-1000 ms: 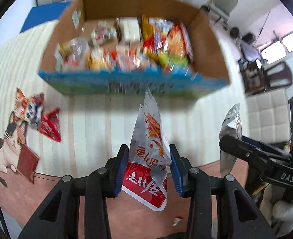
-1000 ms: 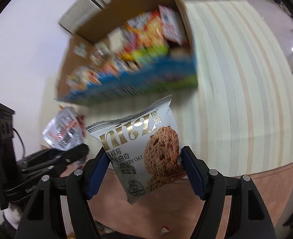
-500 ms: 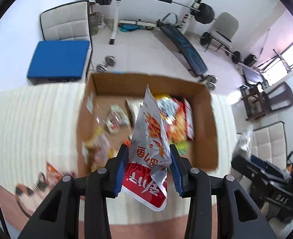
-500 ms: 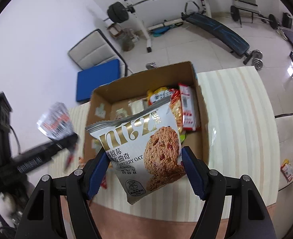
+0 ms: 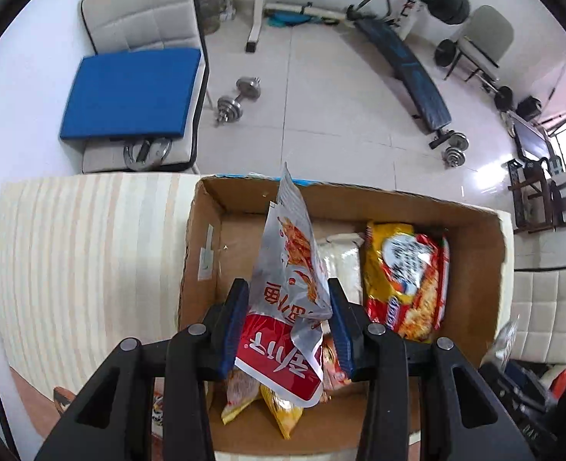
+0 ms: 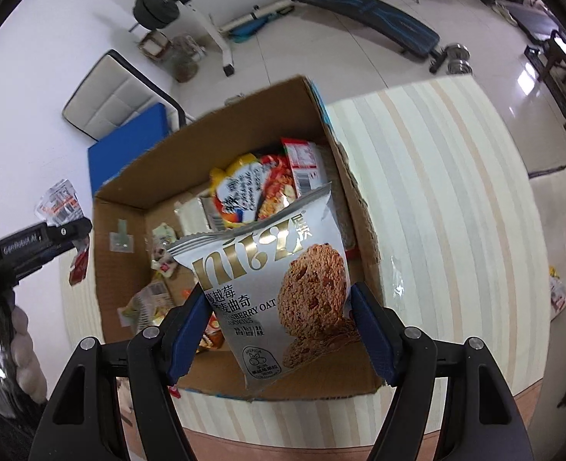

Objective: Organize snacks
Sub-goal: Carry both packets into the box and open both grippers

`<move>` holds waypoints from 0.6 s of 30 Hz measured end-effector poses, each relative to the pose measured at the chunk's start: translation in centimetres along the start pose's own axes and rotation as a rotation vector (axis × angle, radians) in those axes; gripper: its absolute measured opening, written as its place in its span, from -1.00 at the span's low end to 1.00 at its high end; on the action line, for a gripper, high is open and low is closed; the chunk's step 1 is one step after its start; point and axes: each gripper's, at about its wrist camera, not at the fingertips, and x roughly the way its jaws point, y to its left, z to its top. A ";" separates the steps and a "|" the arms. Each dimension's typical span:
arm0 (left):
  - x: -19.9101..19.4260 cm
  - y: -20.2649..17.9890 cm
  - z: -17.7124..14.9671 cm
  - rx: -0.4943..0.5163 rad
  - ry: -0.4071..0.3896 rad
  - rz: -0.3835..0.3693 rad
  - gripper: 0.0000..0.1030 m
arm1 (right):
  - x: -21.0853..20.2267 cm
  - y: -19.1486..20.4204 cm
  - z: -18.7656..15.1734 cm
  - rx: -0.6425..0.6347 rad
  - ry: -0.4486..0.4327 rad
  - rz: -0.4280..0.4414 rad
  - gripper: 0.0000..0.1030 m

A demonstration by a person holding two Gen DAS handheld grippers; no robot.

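1. Blue pads line both tools' black plastic fingers; the left gripper (image 5: 288,320) points almost straight down over the cardboard box (image 5: 471,223), its jaws pinched narrow on a crinkled silver-and-red snack packet (image 5: 286,292) that stands upright between them.
2. The right gripper (image 6: 279,330) tilts steeply down toward the same box, its jaws spread fairly wide and pressed on both edges of a flat, glossy silver cookie packet (image 6: 267,276) — a round oat cookie is printed on its front.
3. Seen from the right gripper, the left tool sits off to its left side, gripped by a gloved hand (image 6: 14,330).
4. Just beyond the left gripper's fingertips, inside the box, lie a yellow-and-red noodle packet (image 5: 405,272) and a pale rectangular packet (image 5: 344,261); smaller wrappers lie under the held packet.
5. The box is plain brown corrugated board with a blue printed outside, resting on a cream striped tablecloth (image 5: 90,253).
6. A blue cushion (image 5: 133,92) lies on a padded white chair — well beyond the box.
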 end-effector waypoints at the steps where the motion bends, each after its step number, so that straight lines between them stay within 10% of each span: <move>1: 0.6 0.2 0.4 -0.008 0.016 0.001 -0.26 | 0.5 -0.1 0.0 0.004 0.004 -0.006 0.46; 11: 4.4 1.0 1.7 -0.033 0.119 0.070 -0.16 | 3.7 -0.9 0.0 0.050 0.086 -0.035 0.73; 15: 4.0 1.1 1.4 -0.039 0.100 0.074 0.34 | 3.6 -0.7 -0.2 0.051 0.065 -0.037 0.81; 18: 3.0 1.1 1.1 -0.050 0.052 0.054 0.34 | 2.9 0.0 -0.4 0.016 0.033 -0.072 0.87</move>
